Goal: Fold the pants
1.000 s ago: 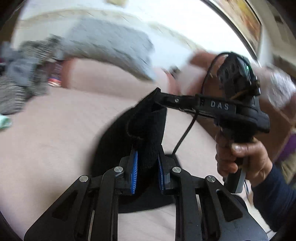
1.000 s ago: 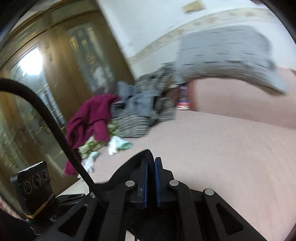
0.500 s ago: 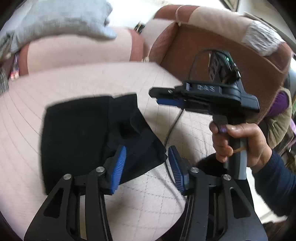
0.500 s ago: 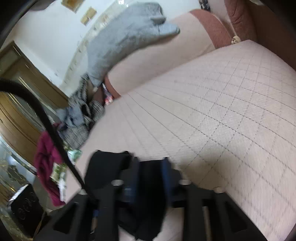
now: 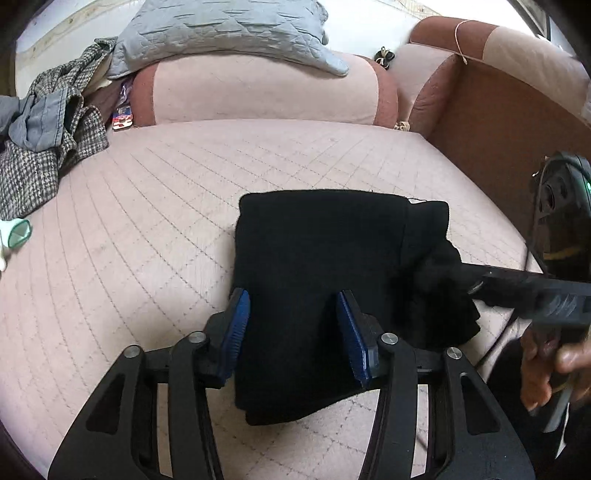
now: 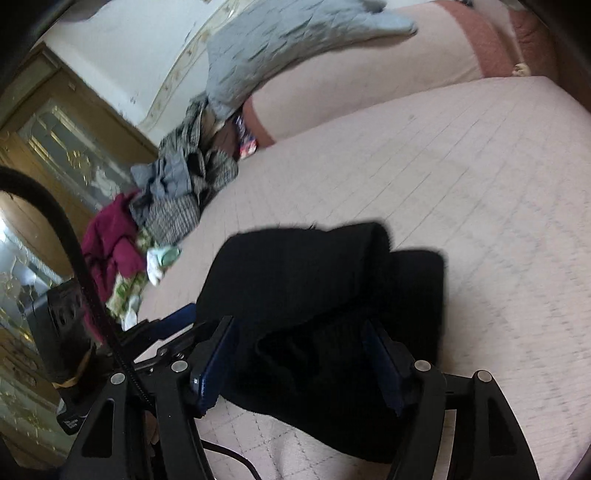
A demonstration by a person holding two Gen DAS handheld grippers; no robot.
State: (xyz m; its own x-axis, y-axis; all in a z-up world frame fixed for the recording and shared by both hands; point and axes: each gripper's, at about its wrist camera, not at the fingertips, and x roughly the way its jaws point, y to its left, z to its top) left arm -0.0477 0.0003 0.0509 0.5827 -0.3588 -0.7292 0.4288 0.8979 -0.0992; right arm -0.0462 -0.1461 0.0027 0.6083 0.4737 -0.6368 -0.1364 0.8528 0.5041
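The black pants [image 5: 317,258] lie folded into a thick, roughly rectangular bundle on the bed [image 5: 147,229], whose pale pink cover is stitched in a diamond quilt pattern. The fabric looks soft and matte, like a knit or fleece; its left and far edges are fairly straight, while the right side is bunched into a rumpled lump. The left gripper [image 5: 293,332] hangs over the near part of the bundle with its jaws spread wide, the ribbed blue pads [image 5: 239,325] flanking the cloth on either side without pinching it. The right gripper [image 6: 299,363] is likewise spread wide over the bundle's rumpled end, where a rolled fold and a finely ribbed layer show between its blue-lined fingers; in the left wrist view its black body reaches in from the right and its tip meets the bunched cloth, though whether it presses in cannot be told. The person's right hand [image 5: 554,365] grips the handle at the picture's edge. Behind the bed stands a padded headboard [image 5: 258,92] in pink with reddish-brown ends, with a grey quilted pillow [image 5: 221,29] draped over its top. At the far left of the bed sits a heap of clothes [image 5: 40,140], including a houndstooth-checked garment and a smooth grey one; the right wrist view adds a maroon garment [image 6: 110,240] in that pile.
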